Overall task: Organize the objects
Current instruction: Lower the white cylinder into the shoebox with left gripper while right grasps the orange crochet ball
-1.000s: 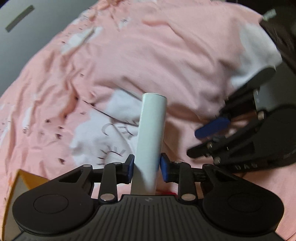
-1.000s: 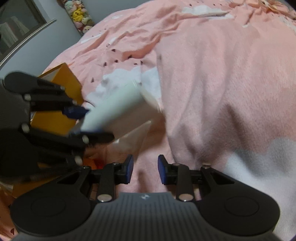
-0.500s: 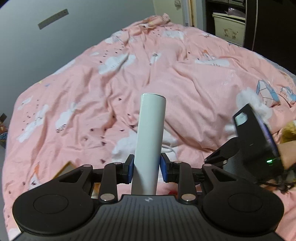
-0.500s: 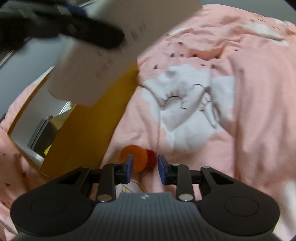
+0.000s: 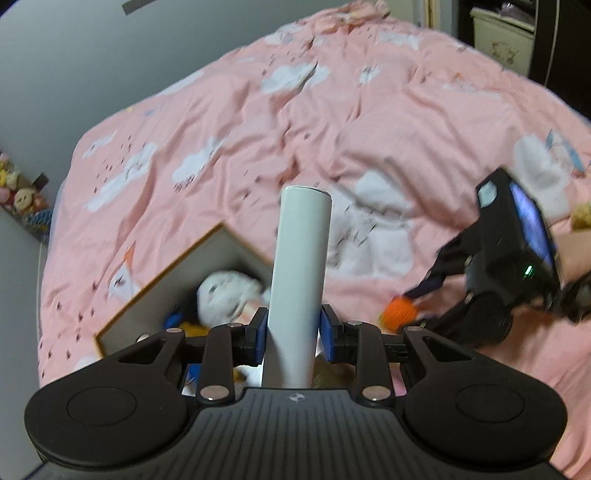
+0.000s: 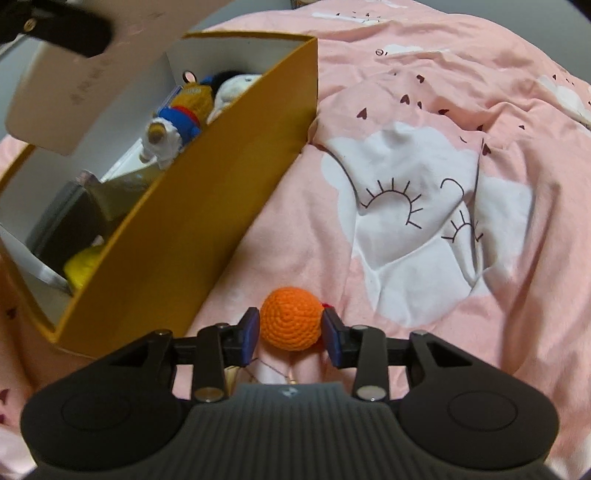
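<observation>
My left gripper (image 5: 291, 334) is shut on a white tube (image 5: 299, 273) and holds it upright above an open yellow box (image 5: 147, 291) on the bed. The tube also shows at the top left of the right wrist view (image 6: 88, 85). My right gripper (image 6: 291, 334) is open, low over the bedspread, with its blue pads on either side of an orange crocheted ball (image 6: 291, 319) that lies beside the box (image 6: 207, 206). The ball also shows in the left wrist view (image 5: 400, 314), under the right gripper (image 5: 424, 291).
The box holds several soft toys (image 6: 177, 122), a white plush (image 5: 229, 295) and dark items (image 6: 70, 225). All lie on a rumpled pink cloud-print bedspread (image 6: 424, 184). Plush toys (image 5: 22, 192) line the far left wall. A dark shelf with a bin (image 5: 506, 33) stands behind the bed.
The left gripper has carried the tube over the open box. The right gripper has moved down to the orange ball, which now sits between its pads.
</observation>
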{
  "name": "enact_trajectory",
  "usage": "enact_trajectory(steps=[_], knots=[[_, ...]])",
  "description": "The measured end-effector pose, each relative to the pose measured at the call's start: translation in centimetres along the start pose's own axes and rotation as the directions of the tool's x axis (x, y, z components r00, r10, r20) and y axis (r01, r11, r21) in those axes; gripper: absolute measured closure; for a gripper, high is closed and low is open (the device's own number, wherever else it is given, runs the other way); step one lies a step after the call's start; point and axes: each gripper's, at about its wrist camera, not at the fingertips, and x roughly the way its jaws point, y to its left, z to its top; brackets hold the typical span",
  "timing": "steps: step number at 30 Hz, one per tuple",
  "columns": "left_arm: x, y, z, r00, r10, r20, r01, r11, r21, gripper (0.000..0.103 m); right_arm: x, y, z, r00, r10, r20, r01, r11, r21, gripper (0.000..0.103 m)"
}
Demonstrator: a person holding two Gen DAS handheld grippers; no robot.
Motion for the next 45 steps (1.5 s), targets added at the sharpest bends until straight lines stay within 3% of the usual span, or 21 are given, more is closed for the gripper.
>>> enact_trajectory(steps=[7, 12, 17, 25, 29, 40, 45], knots=[[2.7, 1.8, -1.8, 0.993, -0.019, -0.112, 0.032, 0.993, 0.115, 0.070, 1.2, -0.3, -0.1, 0.999, 0.001, -0.033, -0.001, 1.000, 0.002, 0.059], [5.2, 1.9, -2.0, 0.980, -0.038, -0.195, 0.082, 0.971, 0.223, 0.070, 1.2, -0.5, -0.3, 0.999, 0.009, -0.030, -0.008, 1.000, 0.027, 0.059], [7.3, 1.3, -2.1, 0.958, -0.072, -0.276, 0.165, 0.930, 0.330, 0.070, 1.2, -0.6, -0.3, 1.000, 0.010, -0.030, -0.009, 1.000, 0.028, 0.059], [10.1, 1.1, -2.5, 0.929, -0.034, -0.368, 0.208, 0.871, 0.446, 0.070, 1.3, -0.9, -0.4, 1.000, 0.015, -0.028, -0.014, 0.999, 0.037, 0.059], [10.6, 0.7, -2.7, 0.928, -0.028, -0.371, 0.224, 0.838, 0.498, 0.069, 1.3, -0.9, -0.4, 0.999, 0.017, -0.027, -0.016, 0.999, 0.043, 0.059], [10.6, 1.4, -1.8, 0.942, -0.021, -0.336, 0.187, 0.864, 0.468, 0.064, 1.3, -1.0, -0.4, 1.000, 0.017, -0.025, -0.016, 0.998, 0.055, 0.059], [8.6, 2.1, -1.1, 0.966, -0.055, -0.254, 0.147, 0.922, 0.358, 0.064, 0.5, -0.9, -0.4, 1.000, 0.014, -0.002, -0.014, 0.998, 0.060, 0.060]])
